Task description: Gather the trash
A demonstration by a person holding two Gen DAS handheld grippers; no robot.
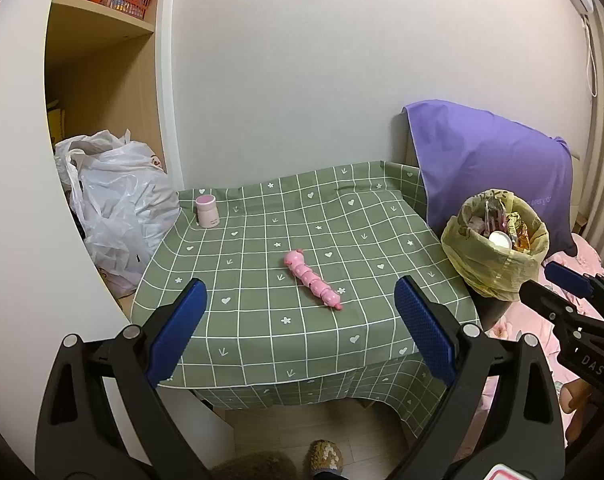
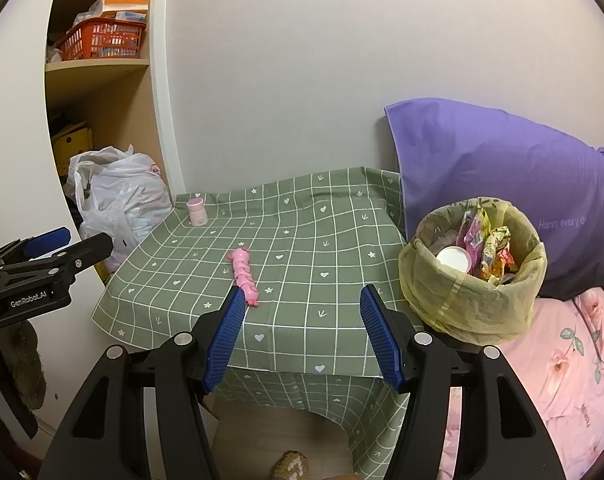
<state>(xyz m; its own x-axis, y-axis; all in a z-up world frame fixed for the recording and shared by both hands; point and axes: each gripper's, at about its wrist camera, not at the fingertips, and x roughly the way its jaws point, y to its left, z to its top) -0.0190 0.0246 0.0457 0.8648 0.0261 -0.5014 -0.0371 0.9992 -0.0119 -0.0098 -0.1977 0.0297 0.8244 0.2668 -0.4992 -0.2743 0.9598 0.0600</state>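
A trash bin (image 1: pixel 495 248) (image 2: pixel 471 272) lined with a yellow bag stands at the table's right edge, holding wrappers and a white cup. A pink segmented toy (image 1: pixel 311 279) (image 2: pixel 244 274) lies mid-table on the green checked cloth (image 1: pixel 262 320) (image 2: pixel 302 340). A small pink jar (image 1: pixel 207 211) (image 2: pixel 196 211) stands at the far left corner. My left gripper (image 1: pixel 300 296) is open and empty over the table's front edge. My right gripper (image 2: pixel 302 304) is open and empty, above the front edge, left of the bin. It also shows in the left wrist view (image 1: pixel 569 284).
A white plastic bag (image 1: pixel 118 204) (image 2: pixel 118 196) sits left of the table. A purple pillow (image 1: pixel 493 164) (image 2: pixel 501 184) leans behind the bin on a pink bedspread (image 2: pixel 561 368). Shelves with a red basket (image 2: pixel 102 38) stand at left. A slipper (image 1: pixel 323 458) is on the floor.
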